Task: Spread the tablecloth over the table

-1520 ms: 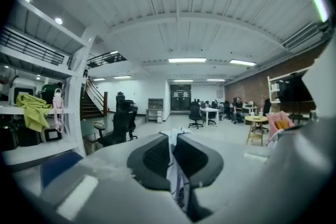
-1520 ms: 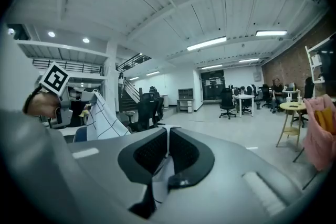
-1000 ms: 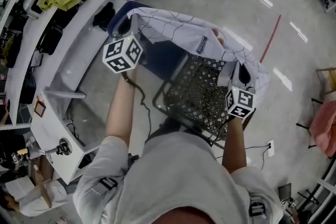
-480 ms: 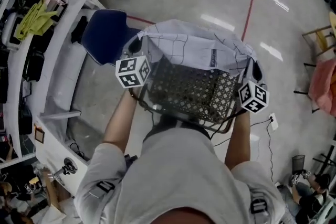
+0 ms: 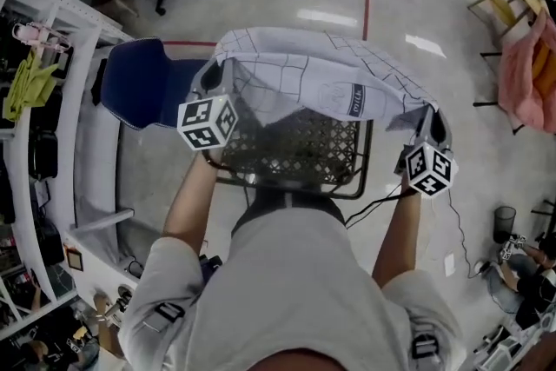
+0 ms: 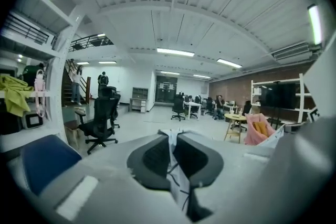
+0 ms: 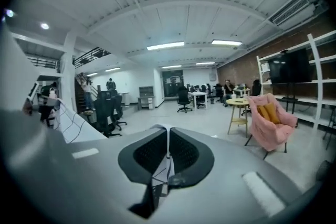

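Holding the tablecloth (image 5: pixel 304 74) aloft between both grippers is the step in hand, by my read. The cloth is off any surface and hangs as a slack band in front of the person, at 12 o'clock in head view. White fabric w/ thin dark grid lines, small label (image 5: pixel 356 100) near its near edge.

L gripper (image 6: pixel 173 136): jaws closed together w/ a thin fold of cloth pinched between the pads, fabric trailing down toward the camera. It has the cloth end at approx 10 o'clock from the torso.

R gripper (image 7: pixel 168 134): same state, jaws closed on a narrow fold w/ grid lines showing. It has the other end at approx 2 o'clock. Both point roughly level, out across the room.

Under the band, 12 o'clock & close to the body: black wire-mesh frame (image 5: pixel 300 148), rectangular. Can't tell if it's the table or a basket/cart. Cloth sags over its far edge, contact unclear. Blue chair (image 5: pixel 139 82) at 10 o'clock, white bench (image 5: pixel 87 161) at 9 o'clock, pink-draped chair (image 5: pixel 526 69) at 2 o'clock, well apart.

Progress (judgement): gripped & lifted, not yet spread, nothing lies flat, so early in task.

Next move (judgement): get the cloth over the target top, draw the hands apart to take out slack, then lower the far edge first & pull back toward the body.
- Both pinches are on thin folds, so a hard tug could slip one.
- Cloth looks bunched, not at full width. Prob needs a shake or a re-grip at the corners before it'll lie flat.
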